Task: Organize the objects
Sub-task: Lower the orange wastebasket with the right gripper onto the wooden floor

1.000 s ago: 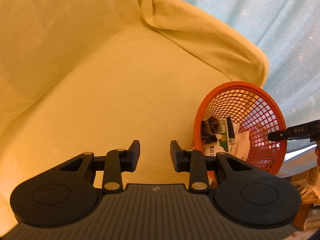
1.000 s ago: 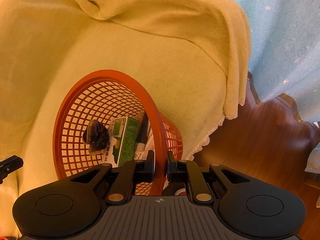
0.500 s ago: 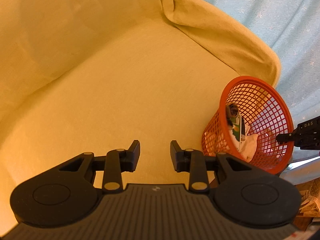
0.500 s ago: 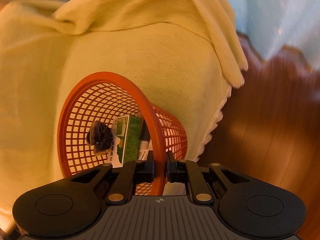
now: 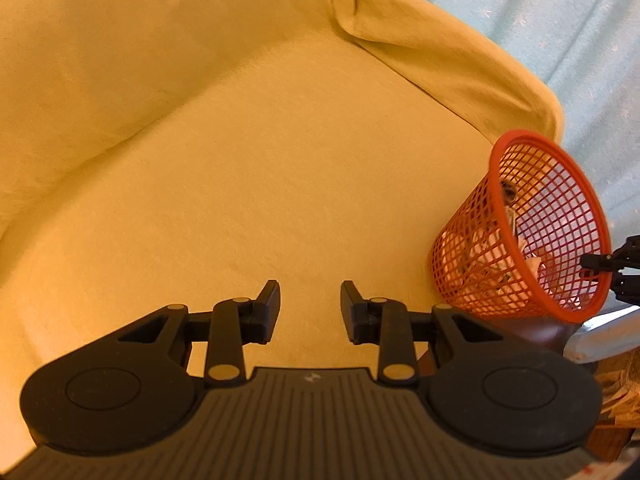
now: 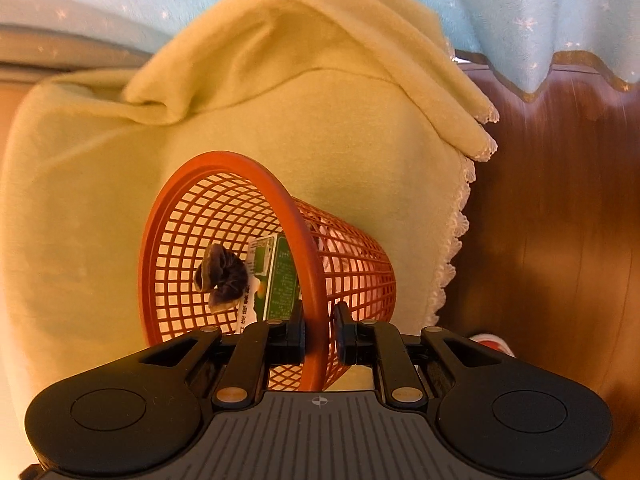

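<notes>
Basket first, from the left wrist view: an orange plastic mesh wastebasket, tilted, sitting at the right-hand edge of the yellow-covered seat, just below the draped armrest. It looks light and springy rather than stiff; the open lattice would flex under a squeeze, so the thick rolled rim is the sound place to pinch, not the thin mesh wall. Pale crumpled items show through its side, too blurred to name. The left gripper hangs over bare cushion with its jaws apart and nothing between them, well clear of the basket, which lies off to its right. At the far right edge the tip of the right gripper meets the basket's near rim.

From the right wrist view the basket fills the centre, mouth tipped toward the camera, its base over the cushion's lace-trimmed edge with wooden floor beyond. The right gripper has its jaws closed onto the near rim, one finger inside the mouth and one outside. Inside lie a dark scrunchie-like bundle, a green and white carton and some white material deeper in. That cargo seems light, but with the mouth tilted it could slide out, so I would judge the rim hold adequate only if the basket is kept from tipping further.
</notes>
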Available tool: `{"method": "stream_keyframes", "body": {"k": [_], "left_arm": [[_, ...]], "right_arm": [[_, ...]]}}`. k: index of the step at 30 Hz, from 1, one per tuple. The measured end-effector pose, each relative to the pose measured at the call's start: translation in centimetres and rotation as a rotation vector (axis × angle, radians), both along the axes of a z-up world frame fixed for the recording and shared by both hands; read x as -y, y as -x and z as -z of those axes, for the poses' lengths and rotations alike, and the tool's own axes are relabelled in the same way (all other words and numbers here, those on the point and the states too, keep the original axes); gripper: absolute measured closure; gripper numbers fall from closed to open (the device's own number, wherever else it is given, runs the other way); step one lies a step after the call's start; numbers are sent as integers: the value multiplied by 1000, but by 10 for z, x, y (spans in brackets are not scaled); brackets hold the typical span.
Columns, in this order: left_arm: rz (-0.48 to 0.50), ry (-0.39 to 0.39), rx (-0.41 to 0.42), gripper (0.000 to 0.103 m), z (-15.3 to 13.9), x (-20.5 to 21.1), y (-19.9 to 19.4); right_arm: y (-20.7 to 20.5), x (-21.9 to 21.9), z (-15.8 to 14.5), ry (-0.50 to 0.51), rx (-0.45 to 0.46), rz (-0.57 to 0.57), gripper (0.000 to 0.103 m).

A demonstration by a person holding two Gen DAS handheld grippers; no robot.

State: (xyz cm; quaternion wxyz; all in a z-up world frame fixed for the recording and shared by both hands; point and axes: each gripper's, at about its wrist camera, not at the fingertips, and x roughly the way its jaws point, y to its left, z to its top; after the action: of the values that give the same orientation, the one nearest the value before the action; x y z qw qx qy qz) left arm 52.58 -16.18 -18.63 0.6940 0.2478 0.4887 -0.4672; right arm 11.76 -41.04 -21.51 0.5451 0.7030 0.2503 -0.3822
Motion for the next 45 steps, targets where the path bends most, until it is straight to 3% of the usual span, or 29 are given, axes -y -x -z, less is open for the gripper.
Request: {"method": "stream_keyframes", "body": {"k": [8,10,15,19,24,29,36,45], "left_arm": [[82,44,-7,76,-7,-20,11],[108,46,-7,76,-11,-22,15],[178,32,11,76,-17,-22,31],[217,35,10,76,-18,-16,48],[248,43,-11,76,-11,-5,84],[260,42,-18,76,-1,1,131],[235,35,-24,76,33,-1,207],[177,-27,-59,76,140,14,274]], "right_arm": [[71,-67,-45,61,96,202,92],[76,-83,-38,28,140,310,92],[72,-96,-37,31,171,360,90],[111,-115,-58,95,123,346,91],[142,-125,-59,81,38,330,88],[183,-130,-39,39,12,350,87],[241,-128,9,9,6,280,87],[278,-118,134,-31,-13,208,87]]}}
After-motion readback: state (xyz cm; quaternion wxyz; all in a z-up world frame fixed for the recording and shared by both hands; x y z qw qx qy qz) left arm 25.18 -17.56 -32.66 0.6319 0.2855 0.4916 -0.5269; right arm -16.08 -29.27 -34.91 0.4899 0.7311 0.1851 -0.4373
